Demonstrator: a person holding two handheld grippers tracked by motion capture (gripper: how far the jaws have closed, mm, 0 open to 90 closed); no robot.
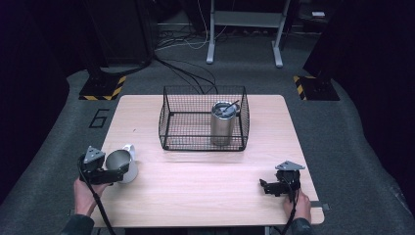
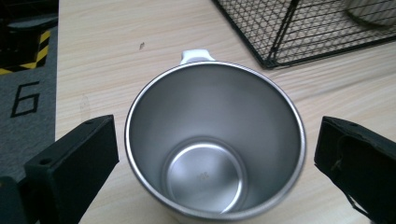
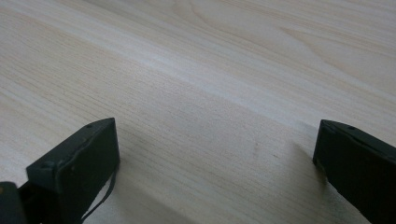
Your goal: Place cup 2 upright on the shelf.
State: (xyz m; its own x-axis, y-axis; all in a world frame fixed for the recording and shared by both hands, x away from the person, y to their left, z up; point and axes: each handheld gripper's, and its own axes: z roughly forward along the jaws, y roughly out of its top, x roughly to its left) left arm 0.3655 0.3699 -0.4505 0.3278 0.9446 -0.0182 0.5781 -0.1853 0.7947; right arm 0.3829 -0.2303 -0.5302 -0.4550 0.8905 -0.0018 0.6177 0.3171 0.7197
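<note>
The left tool [image 1: 117, 171] sits at the lower left of the high view, held in a hand [image 1: 85, 196] that comes in from the bottom edge. Its jaws stand wide apart on either side of a steel mug [image 1: 122, 164], which stands upright on the bench [image 1: 205, 171] near the left edge. In the left gripper view the mug [image 2: 215, 140] takes the centre of the frame, its open mouth facing the camera, the polished inside empty down to the round bottom. A white handle [image 2: 197, 56] points away from the tool, toward the top of the frame. Each black jaw is just beside the rim with a thin strip of wood between jaw and metal, so the tool brackets the mug without clamping it.

A black wire basket [image 1: 169, 122] stands at the upper middle of the high view, well apart from the mug. A steel tumbler [image 1: 223, 123] stands upright inside it, toward its right side, with a dark lid on top. A corner of the basket [image 2: 299, 32] fills the upper right of the left gripper view.

The right tool [image 1: 266, 187] rests low at the lower right of the high view, held by the other hand [image 1: 299, 205]. In the right gripper view its jaws are spread apart with bare wood [image 3: 210, 93] between them.
</note>
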